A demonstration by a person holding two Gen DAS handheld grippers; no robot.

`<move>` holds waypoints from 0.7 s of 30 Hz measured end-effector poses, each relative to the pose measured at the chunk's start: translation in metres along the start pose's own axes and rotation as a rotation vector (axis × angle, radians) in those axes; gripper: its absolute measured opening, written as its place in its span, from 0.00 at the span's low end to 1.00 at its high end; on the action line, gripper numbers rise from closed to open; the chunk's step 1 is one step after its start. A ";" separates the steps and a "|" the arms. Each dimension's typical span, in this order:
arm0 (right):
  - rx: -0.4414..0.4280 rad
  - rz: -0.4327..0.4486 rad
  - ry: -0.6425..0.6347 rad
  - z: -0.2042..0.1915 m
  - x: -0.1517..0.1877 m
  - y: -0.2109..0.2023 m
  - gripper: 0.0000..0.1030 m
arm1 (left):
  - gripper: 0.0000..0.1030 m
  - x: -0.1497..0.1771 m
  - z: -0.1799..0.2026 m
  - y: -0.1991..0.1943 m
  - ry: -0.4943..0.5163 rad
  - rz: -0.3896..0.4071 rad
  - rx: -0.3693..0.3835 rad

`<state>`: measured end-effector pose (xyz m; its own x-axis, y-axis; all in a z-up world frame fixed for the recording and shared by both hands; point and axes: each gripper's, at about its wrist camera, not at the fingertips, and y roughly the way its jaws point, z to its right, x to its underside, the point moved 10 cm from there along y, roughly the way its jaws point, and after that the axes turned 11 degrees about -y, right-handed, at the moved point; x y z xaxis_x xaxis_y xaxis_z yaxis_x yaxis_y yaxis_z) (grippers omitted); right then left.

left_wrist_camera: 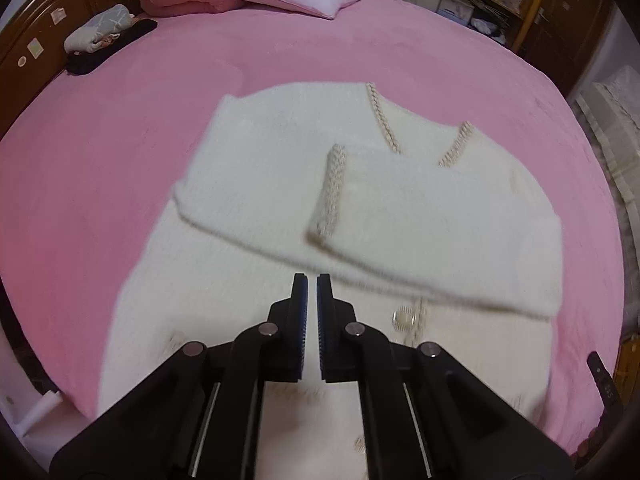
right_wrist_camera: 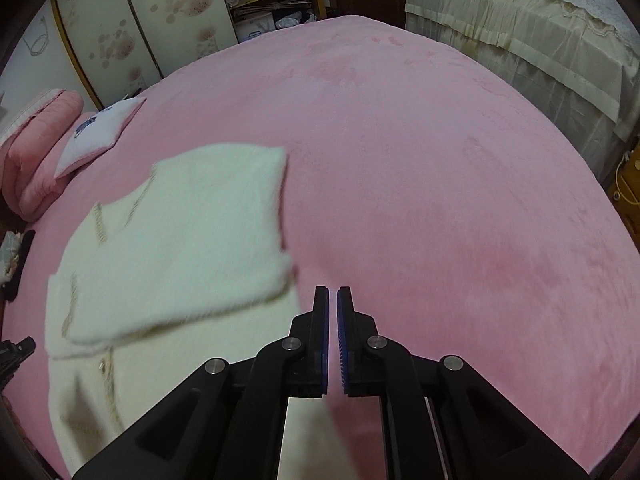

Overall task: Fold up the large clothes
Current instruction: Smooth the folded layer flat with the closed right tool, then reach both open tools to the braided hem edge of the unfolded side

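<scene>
your left claw (left_wrist_camera: 312,280) is pressed almost together with nothing between its fingers, hanging over the middle of the white cardigan (left_wrist_camera: 248,288). your right claw (right_wrist_camera: 333,292) shows only a thin gap, also empty, and sits over bare pink bedspread (right_wrist_camera: 440,200) just beside the cardigan's edge. the cardigan lies flat in the middle of the bed, front up, with both sleeves (left_wrist_camera: 440,232) already laid across the chest, 1 over the other. so the sleeve step looks done and the body fold is next. you will likely need to spread both claws, take the hem at its 2 corners near you, and carry it up toward the neckline (left_wrist_camera: 416,136), keeping the stacked sleeves from sliding.
</scene>
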<state>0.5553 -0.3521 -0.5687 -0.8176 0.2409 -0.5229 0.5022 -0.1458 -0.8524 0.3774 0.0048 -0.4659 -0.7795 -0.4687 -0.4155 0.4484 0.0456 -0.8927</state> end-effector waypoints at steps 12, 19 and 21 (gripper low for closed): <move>-0.014 0.003 0.033 -0.100 0.140 -0.107 0.33 | 0.38 0.094 -0.084 -0.075 0.138 -0.062 0.061; -0.019 -0.087 0.011 -0.105 0.231 -0.138 0.54 | 0.48 0.145 -0.167 -0.072 0.177 -0.176 -0.032; -0.012 -0.116 0.006 -0.099 0.255 -0.140 0.58 | 0.48 0.154 -0.189 -0.069 0.149 -0.219 -0.035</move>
<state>0.3044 -0.1747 -0.5823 -0.8688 0.2610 -0.4208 0.4078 -0.1048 -0.9070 0.1434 0.0961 -0.5015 -0.9131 -0.3362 -0.2307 0.2486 -0.0104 -0.9686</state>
